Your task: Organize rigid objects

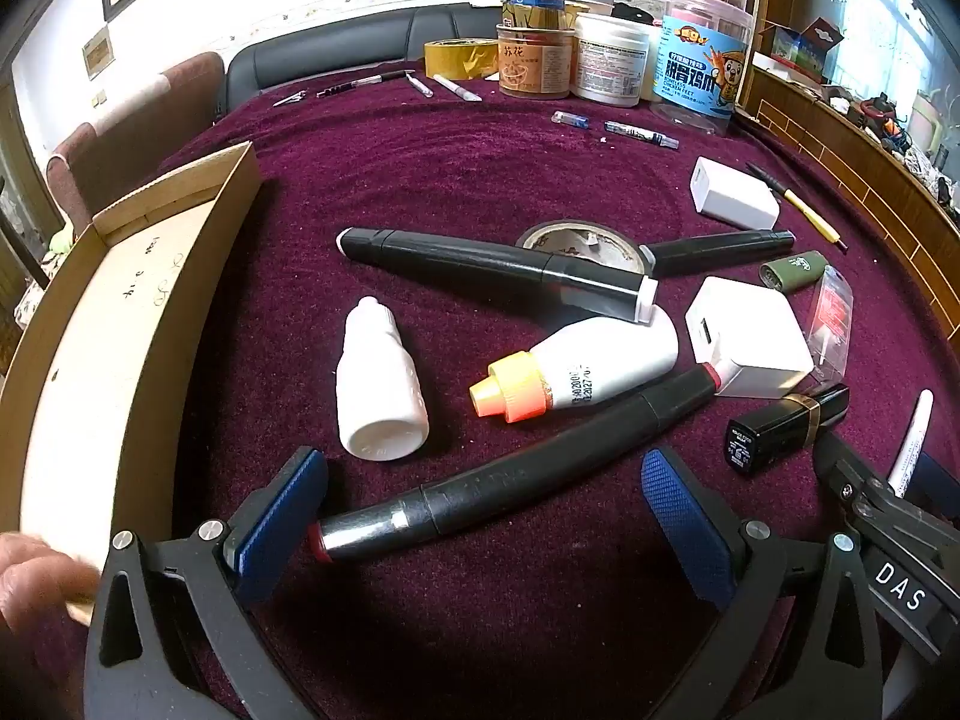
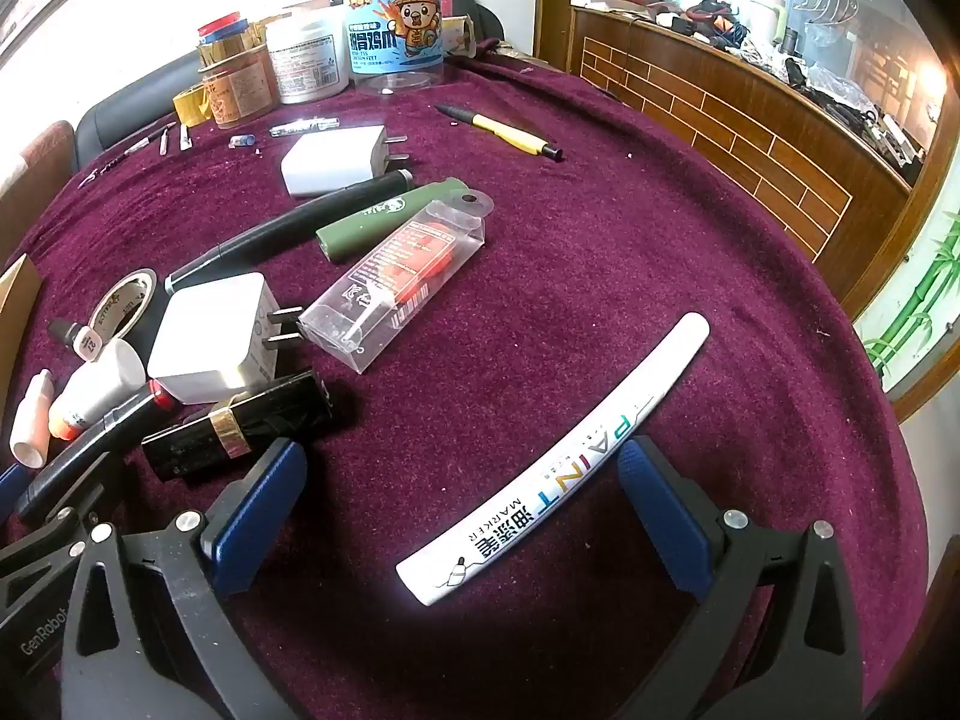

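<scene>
Left tool point(image 1: 483, 516) spread wide over the maroon table point(image 1: 480, 180), nothing gripped. Between its blue pads point(image 1: 690, 516) lies a black marker point(image 1: 510, 468), clear of both, long axis running diagonally: red-tipped end near the left pad at lower left, other end up right against a white charger point(image 1: 750, 336). Just beyond, a white bottle point(image 1: 381, 384) lies nozzle pointing away, and an orange-capped bottle point(image 1: 588, 372) points its cap lower left. A second black marker point(image 1: 498, 270) lies crosswise behind them, resting over a tape roll point(image 1: 576, 240). A cardboard box point(image 1: 120, 312) sits open at far left, a hand point(image 1: 36, 576) at its near corner.

Right tool point(image 2: 462, 510) equally wide, empty too. A white paint marker point(image 2: 558, 468) lies between its pads, slanting from lower left to upper right and running past the right pad; whether it touches that pad I can't tell. A black lipstick point(image 2: 240, 426) lies just beside the left pad, a clear case point(image 2: 396, 282) farther up.
</scene>
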`<state>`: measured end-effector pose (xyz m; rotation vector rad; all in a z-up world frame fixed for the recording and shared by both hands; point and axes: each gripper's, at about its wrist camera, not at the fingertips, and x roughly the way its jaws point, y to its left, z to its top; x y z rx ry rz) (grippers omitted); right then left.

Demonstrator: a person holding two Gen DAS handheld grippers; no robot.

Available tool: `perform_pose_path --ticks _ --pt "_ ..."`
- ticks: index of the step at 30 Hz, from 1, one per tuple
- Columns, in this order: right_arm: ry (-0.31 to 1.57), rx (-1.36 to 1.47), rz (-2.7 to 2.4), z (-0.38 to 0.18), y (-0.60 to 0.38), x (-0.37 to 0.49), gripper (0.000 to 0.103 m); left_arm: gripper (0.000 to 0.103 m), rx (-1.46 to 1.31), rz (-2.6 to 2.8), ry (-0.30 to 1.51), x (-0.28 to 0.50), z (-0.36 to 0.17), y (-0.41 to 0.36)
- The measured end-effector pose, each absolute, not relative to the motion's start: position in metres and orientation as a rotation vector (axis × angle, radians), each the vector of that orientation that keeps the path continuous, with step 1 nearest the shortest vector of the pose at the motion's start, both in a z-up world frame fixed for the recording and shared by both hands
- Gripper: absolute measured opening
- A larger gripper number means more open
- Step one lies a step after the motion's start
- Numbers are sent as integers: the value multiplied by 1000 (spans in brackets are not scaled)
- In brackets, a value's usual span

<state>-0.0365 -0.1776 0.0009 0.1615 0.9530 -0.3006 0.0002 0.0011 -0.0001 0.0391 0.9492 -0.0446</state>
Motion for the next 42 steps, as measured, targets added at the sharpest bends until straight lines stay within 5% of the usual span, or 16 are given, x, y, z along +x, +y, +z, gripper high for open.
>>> perform_pose_path --ticks 20,32,42 --pt "957 156 -293 2 -176 -37 103 102 38 -45 949 0 0 1" --pt "1153 145 -205 3 -177 -29 103 102 32 -14 968 0 1 -2" --pt "1039 107 -192 5 -177 -35 103 102 83 -120 993 -19 3 3"
